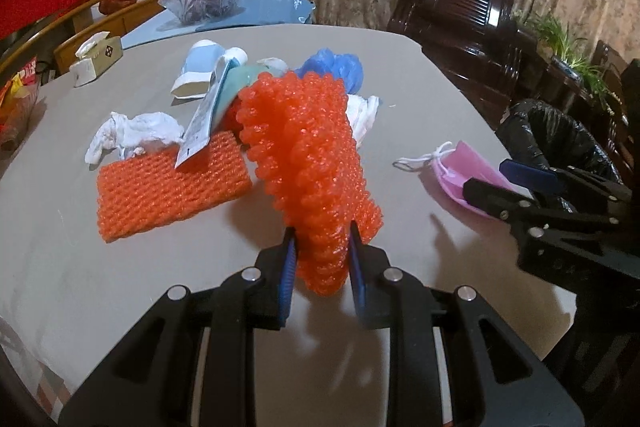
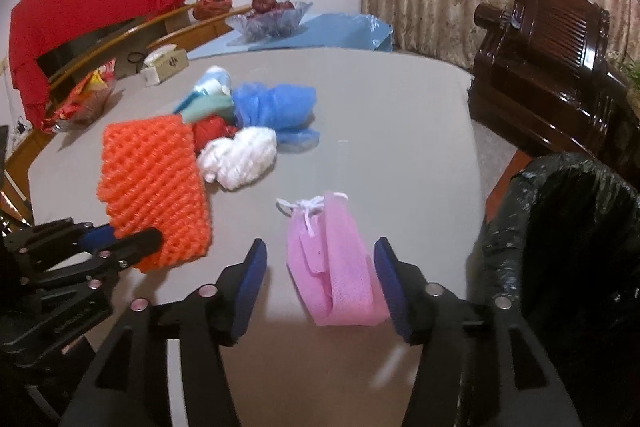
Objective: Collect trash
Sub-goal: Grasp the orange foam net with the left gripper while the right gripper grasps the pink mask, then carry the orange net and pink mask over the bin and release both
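My left gripper [image 1: 322, 239] is shut on an orange foam net [image 1: 312, 147], which it holds upright above the grey table [image 1: 80, 287]; from the right wrist view the same net [image 2: 156, 179] hangs from that gripper [image 2: 120, 243]. A second orange net [image 1: 172, 187] lies flat on the table. My right gripper [image 2: 320, 249] stands open around a folded pink face mask [image 2: 336, 267] lying near the table edge; the mask rests close to the right pad. The mask [image 1: 468, 163] and right gripper [image 1: 500, 175] also show in the left view.
A pile holds a blue plastic bag [image 2: 276, 107], crumpled white tissue [image 2: 240, 159], white paper [image 1: 132, 135] and a tube [image 1: 200, 123]. A bin lined with a black bag [image 2: 580, 227] stands off the table's right edge. Tissue box [image 1: 96, 57], glass fruit bowl [image 1: 204, 1], dark wooden chair [image 1: 460, 11] behind.
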{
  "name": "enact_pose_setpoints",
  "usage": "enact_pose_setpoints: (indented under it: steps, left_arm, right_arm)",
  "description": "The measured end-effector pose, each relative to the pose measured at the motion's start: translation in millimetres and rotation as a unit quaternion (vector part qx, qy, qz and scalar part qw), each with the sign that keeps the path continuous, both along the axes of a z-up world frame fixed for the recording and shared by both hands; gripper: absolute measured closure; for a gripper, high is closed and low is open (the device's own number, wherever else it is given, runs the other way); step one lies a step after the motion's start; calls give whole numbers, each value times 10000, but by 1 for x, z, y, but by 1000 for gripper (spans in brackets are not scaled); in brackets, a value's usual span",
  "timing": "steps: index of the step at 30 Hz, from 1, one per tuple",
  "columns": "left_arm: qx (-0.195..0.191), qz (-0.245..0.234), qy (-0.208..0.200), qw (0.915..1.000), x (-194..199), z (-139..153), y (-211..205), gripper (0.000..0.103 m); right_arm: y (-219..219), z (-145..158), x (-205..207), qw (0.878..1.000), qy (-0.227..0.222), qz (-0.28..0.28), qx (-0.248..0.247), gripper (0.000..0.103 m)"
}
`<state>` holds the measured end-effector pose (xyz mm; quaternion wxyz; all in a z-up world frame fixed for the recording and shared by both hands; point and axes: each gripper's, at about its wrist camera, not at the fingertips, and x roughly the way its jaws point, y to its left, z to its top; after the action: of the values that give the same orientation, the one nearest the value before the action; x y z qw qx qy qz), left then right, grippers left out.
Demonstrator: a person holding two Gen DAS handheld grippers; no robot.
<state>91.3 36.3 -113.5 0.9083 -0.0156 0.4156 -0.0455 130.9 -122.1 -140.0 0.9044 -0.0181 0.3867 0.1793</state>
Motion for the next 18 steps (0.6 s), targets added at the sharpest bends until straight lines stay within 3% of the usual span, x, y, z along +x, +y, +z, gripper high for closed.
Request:
enact_pose_setpoints:
  steps: [4, 5, 9, 18]
  left_arm:
    - [-9, 5, 14, 10000, 2, -1, 1, 80]
    - [-10, 4, 17, 10000, 2, -1, 1, 80]
    - [-9, -3, 9, 10000, 2, 0, 0, 80]
    - [-66, -150, -241, 9996, 0, 20, -11, 80]
  right_arm:
    - [3, -14, 8, 9997, 189, -54, -177, 42]
    - [3, -18, 10, 9993, 264, -52, -246, 47]
    - [2, -20, 11, 9991, 296, -42, -312, 81]
    - [-19, 25, -1, 9995, -102, -165, 236, 83]
